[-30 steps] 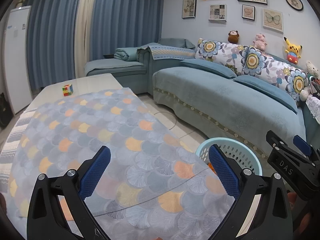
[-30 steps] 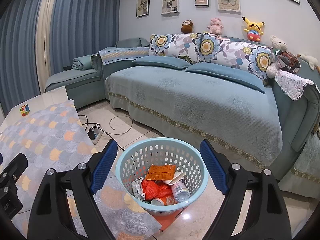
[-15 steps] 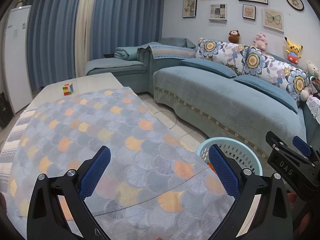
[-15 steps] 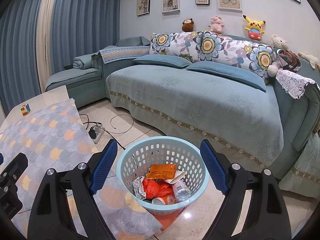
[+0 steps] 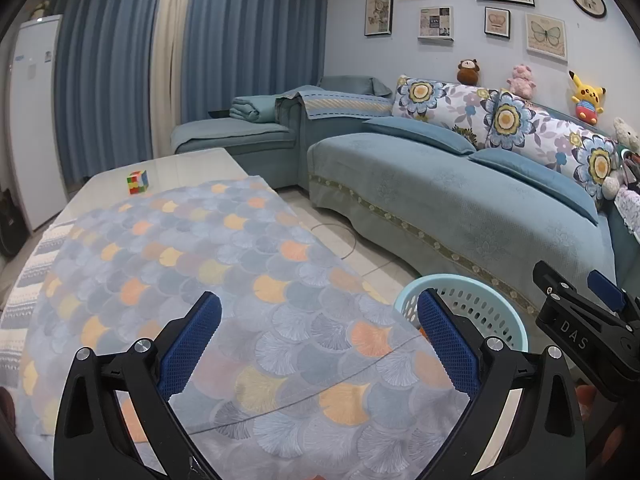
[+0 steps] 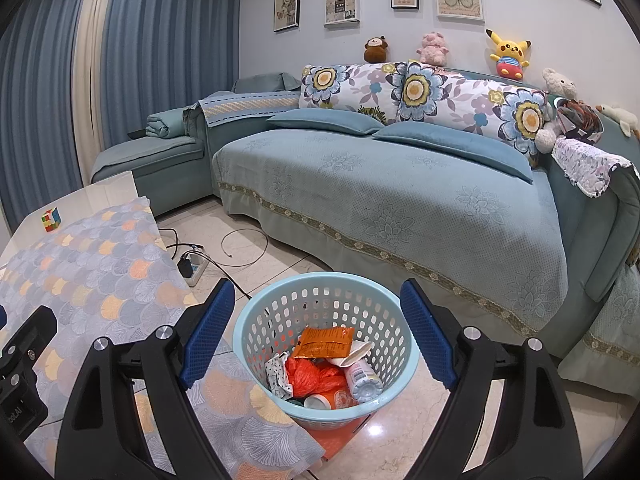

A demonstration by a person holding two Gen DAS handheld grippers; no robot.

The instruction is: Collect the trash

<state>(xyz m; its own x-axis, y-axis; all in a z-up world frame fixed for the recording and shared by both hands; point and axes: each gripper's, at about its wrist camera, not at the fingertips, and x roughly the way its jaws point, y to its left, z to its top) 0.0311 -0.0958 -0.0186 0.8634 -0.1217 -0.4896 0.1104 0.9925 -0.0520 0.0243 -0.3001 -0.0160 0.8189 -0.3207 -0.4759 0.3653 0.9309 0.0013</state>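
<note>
Both grippers, left (image 5: 318, 340) and right (image 6: 318, 328), gape empty; table (image 5: 192, 168) bears only a cube (image 5: 137, 182), basket (image 6: 320, 284) beside it.

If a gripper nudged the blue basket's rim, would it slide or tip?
The basket is perforated thin plastic holding only light wrappers, so probably light. It stands on glossy floor tile, so likely slides. Its narrower base suggests a high push might tip it.

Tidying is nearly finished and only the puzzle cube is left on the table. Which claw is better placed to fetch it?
Left. The left claw hangs open over the table cloth, facing the cube. The right claw hangs open above the basket.
</note>
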